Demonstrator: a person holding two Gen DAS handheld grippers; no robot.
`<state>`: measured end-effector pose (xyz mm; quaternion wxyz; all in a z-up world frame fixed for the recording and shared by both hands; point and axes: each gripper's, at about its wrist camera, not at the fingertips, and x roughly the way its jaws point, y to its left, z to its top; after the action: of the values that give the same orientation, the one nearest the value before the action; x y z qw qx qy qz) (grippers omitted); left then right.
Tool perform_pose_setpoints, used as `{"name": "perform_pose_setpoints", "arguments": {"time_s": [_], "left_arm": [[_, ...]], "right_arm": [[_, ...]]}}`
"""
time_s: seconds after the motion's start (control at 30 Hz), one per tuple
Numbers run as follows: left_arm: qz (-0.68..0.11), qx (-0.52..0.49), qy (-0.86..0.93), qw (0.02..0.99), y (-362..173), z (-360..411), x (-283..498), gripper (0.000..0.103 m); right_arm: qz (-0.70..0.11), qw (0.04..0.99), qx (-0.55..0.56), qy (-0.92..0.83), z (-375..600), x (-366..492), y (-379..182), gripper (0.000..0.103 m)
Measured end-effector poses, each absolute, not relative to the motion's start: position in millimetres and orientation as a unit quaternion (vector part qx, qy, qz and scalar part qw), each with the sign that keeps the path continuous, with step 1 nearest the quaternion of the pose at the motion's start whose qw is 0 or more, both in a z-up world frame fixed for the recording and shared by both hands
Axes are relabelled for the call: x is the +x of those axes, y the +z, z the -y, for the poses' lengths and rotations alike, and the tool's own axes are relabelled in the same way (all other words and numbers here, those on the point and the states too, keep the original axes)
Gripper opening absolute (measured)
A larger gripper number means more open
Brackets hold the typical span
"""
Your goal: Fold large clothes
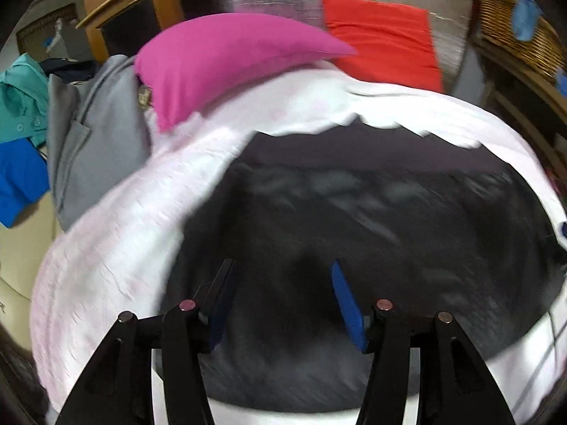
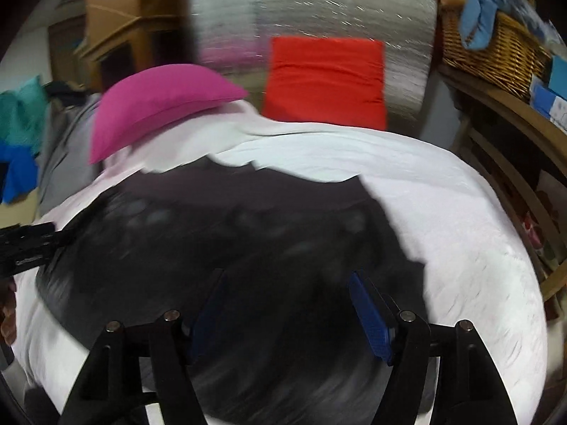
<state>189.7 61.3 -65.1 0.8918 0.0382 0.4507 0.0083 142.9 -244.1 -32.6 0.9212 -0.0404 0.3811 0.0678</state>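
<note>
A large black garment (image 1: 372,219) lies spread on a white bed sheet (image 1: 117,248); it also shows in the right wrist view (image 2: 248,248), blurred by motion. My left gripper (image 1: 281,276) is open just above the garment's near part, with nothing between its blue pads (image 1: 349,308). My right gripper (image 2: 287,287) is open over the garment's near right part, and is empty. The left gripper's black body (image 2: 24,244) shows at the left edge of the right wrist view.
A pink pillow (image 1: 226,60) and a red cushion (image 1: 382,42) lie at the bed's far side against a silver wall. Grey, teal and blue clothes (image 1: 88,134) are piled at the left. A wicker basket (image 2: 496,53) stands on wooden shelves at the right.
</note>
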Motion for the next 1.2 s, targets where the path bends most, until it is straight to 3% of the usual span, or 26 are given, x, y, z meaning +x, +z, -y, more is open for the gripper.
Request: {"name": "perform_pose_setpoints", "arguments": {"time_s": [0.57, 0.8, 0.97, 1.2], "left_arm": [[-0.481, 0.053, 0.002, 0.875, -116, -23, 178, 0.061], [-0.476, 0.036, -0.001, 0.878, -103, -31, 166, 0.061], [-0.425, 0.029, 0.033, 0.904, -76, -58, 137, 0.061], [-0.460, 0.051, 0.062, 0.884, -114, -78, 140, 0.063]], "right_arm": [[-0.417, 0.905, -0.076, 0.012, 236, 151, -99, 0.075], [-0.427, 0.904, -0.021, 0.022, 251, 148, -84, 0.076], [-0.379, 0.925, 0.008, 0.027, 267, 118, -54, 0.076], [-0.428, 0.903, 0.043, 0.005, 301, 125, -97, 0.078]]}}
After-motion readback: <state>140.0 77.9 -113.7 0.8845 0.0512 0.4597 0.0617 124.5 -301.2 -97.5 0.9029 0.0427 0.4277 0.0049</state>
